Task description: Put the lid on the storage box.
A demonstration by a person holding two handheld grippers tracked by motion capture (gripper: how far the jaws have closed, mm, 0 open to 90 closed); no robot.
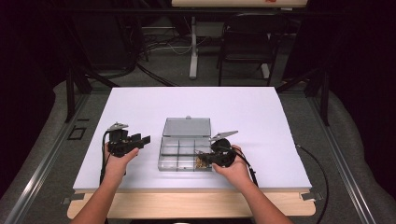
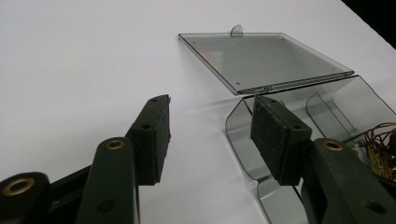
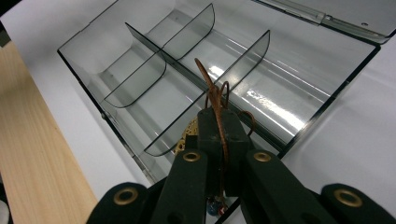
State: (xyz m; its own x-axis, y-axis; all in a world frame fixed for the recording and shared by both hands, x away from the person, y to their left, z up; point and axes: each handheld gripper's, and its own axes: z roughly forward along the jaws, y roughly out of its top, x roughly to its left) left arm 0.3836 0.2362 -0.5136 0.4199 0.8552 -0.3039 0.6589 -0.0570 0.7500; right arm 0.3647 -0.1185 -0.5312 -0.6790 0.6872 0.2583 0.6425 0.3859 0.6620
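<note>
A clear plastic compartment box (image 1: 180,150) lies in the middle of the white table, its lid (image 1: 187,126) folded flat behind it. My right gripper (image 1: 202,159) hangs over the box's near right compartment and is shut on thin copper-coloured wire (image 3: 216,95), whose loops stick up past the pads. More wire and small gold bits (image 1: 202,163) lie in that compartment. My left gripper (image 1: 144,139) is to the left of the box, just above the table. It is open, with nothing between its pads (image 2: 154,135). In the left gripper view the box's curved corner wall (image 2: 236,140) is beside the right jaw.
Curved and straight dividers (image 3: 159,51) split the box into several compartments; those in the right gripper view are bare. The table's wooden front edge (image 1: 187,203) runs near my forearms. Bare white tabletop (image 1: 154,105) surrounds the box. A chair (image 1: 245,42) stands beyond the table.
</note>
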